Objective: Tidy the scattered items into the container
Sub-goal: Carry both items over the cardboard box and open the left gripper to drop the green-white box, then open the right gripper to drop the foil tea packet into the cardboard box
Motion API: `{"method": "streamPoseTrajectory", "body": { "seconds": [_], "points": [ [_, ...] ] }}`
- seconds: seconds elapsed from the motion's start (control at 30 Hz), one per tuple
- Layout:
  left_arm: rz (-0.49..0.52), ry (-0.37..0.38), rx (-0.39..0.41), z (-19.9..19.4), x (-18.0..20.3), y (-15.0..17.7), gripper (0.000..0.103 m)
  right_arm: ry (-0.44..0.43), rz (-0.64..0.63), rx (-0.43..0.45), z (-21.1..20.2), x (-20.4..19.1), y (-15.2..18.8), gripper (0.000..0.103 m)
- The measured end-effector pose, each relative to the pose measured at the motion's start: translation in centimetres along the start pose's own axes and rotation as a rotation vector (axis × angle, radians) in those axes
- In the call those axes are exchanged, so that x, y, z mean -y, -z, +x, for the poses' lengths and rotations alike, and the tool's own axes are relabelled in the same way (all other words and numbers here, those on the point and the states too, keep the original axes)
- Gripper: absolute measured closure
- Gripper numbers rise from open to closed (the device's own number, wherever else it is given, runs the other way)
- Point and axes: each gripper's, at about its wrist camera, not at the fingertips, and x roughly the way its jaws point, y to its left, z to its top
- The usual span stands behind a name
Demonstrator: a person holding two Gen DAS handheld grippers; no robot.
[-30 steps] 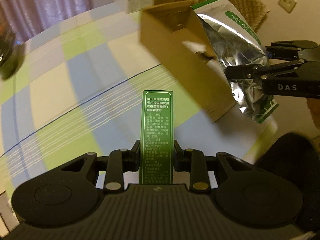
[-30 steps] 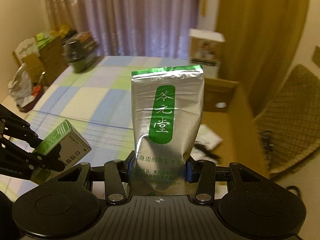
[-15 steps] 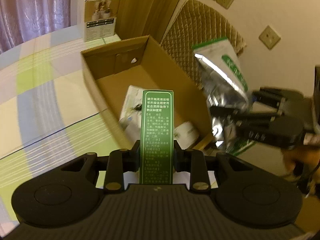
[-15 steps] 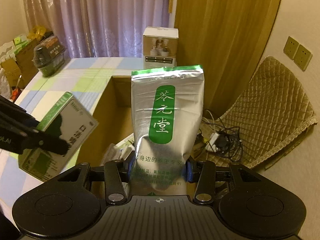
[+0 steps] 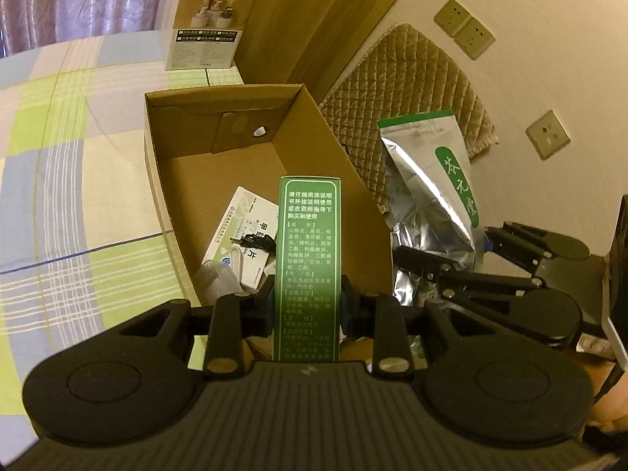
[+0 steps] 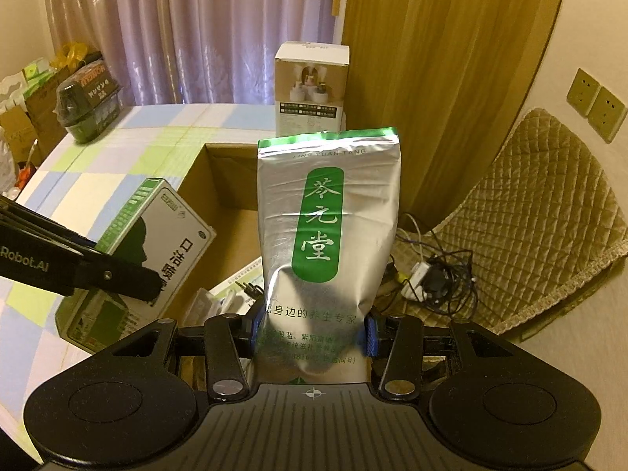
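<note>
My left gripper [image 5: 307, 302] is shut on a green-and-white box [image 5: 308, 259], held upright over the near end of the open cardboard box [image 5: 165, 180]. The same green box [image 6: 157, 243] shows at the left in the right wrist view. My right gripper [image 6: 312, 331] is shut on a silver pouch with a green label [image 6: 327, 227], held upright beside the carton's right wall. That pouch [image 5: 431, 204] shows at the right in the left wrist view. A white leaflet box [image 5: 243, 235] and small items lie inside the carton.
The carton stands at the right edge of a checked tablecloth [image 5: 59, 165]. A white product box [image 5: 208, 19] stands behind it. A dark container [image 6: 88, 98] sits far left. A quilted chair [image 6: 522, 212] and tangled cables [image 6: 435, 274] lie to the right.
Both grippers have swung from over the table to the carton. The green box now hangs over the carton's inside, and the pouch has come beside its right wall.
</note>
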Motion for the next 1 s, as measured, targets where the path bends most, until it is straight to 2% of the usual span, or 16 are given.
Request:
{"method": "streamPoseTrajectory", "body": {
  "seconds": [0.13, 0.17, 0.2, 0.23, 0.53, 1.0],
  "points": [
    [-0.046, 0.016, 0.02, 0.7, -0.5, -0.3, 0.076, 0.002, -0.005, -0.007, 0.6, 0.0, -0.1, 0.054],
    [-0.067, 0.01, 0.028, 0.7, -0.7, -0.4, 0.062, 0.001, -0.005, -0.008, 0.7, 0.0, -0.2, 0.054],
    [-0.079, 0.003, 0.032, 0.7, -0.9, -0.4, 0.053, 0.001, -0.007, -0.009, 0.8, 0.0, -0.1, 0.054],
    [-0.078, -0.004, 0.037, 0.6, -1.0, -0.4, 0.049, 0.002, -0.008, -0.01, 0.8, 0.0, -0.1, 0.054],
    [-0.036, -0.048, 0.047, -0.5, -1.9, 0.5, 0.049, -0.004, -0.025, -0.015, 1.1, -0.5, -0.3, 0.054],
    [-0.033, -0.049, 0.041, -1.1, -2.7, 1.3, 0.049, -0.013, -0.057, -0.025, 1.8, -1.9, -1.3, 0.054]
  ]
}}
